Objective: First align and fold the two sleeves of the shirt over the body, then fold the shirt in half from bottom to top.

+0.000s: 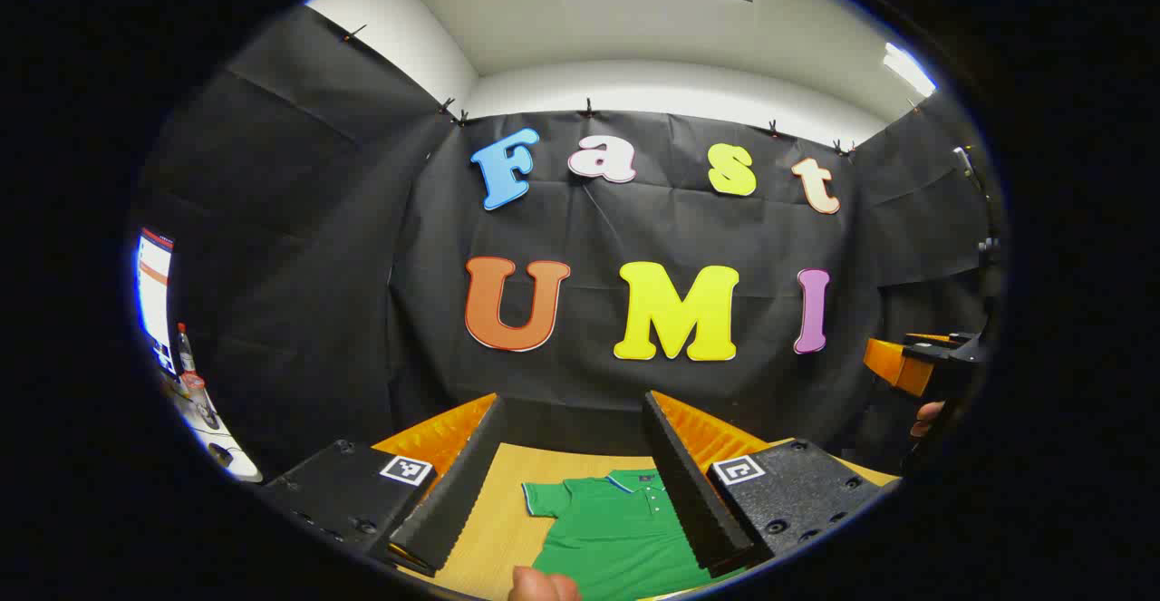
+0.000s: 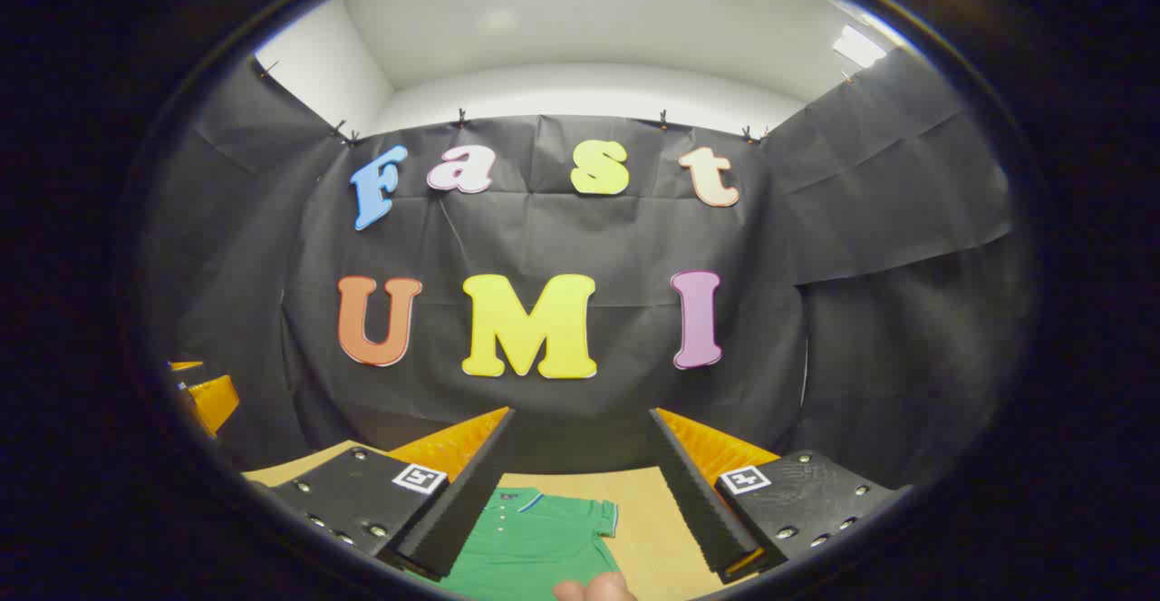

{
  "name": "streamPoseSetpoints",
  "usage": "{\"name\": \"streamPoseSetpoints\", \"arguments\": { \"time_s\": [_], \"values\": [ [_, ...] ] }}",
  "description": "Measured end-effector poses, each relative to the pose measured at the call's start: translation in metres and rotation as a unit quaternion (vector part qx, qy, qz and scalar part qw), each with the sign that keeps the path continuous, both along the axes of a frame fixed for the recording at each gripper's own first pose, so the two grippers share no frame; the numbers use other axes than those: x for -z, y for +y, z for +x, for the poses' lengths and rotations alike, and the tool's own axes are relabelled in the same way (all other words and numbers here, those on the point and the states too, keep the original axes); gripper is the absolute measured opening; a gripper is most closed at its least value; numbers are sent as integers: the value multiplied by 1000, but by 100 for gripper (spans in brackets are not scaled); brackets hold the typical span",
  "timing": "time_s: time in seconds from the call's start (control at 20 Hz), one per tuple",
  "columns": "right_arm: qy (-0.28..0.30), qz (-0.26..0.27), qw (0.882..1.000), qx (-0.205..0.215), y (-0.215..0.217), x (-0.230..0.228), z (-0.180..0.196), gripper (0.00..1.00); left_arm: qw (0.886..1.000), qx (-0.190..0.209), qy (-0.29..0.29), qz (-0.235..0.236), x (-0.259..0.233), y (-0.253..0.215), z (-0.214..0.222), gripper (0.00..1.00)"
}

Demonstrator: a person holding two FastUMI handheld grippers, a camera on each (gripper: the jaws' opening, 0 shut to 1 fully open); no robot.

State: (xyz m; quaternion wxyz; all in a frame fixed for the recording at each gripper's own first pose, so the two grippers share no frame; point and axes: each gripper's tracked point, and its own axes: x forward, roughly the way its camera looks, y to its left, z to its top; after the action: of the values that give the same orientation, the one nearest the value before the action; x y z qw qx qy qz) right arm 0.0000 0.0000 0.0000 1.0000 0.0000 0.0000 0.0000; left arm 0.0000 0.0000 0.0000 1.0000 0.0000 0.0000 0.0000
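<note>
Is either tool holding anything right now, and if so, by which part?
Nothing held: left tool and right tool are open, above the green shirt lying flat.

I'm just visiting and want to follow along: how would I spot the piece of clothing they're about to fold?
Look at the tan table in front of the black cloth wall. Lying flat on it is the shirt, seen between the left gripper fingers and the right gripper fingers. It is bright green with short sleeves, a collar and a buttoned neck, the one garment there.
</note>
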Motion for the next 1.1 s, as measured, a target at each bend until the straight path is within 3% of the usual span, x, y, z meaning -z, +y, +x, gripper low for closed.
{"name": "streamPoseSetpoints", "arguments": {
  "time_s": [0.45,1.1],
  "values": [
    [13,-12,1000,3,-4,4,19,94,1000,-2,-11,2,0,-5,20,96],
    [32,-7,999,17,-16,18,17,94,1000,8,5,3,12,-14,29,96]
  ]
}}
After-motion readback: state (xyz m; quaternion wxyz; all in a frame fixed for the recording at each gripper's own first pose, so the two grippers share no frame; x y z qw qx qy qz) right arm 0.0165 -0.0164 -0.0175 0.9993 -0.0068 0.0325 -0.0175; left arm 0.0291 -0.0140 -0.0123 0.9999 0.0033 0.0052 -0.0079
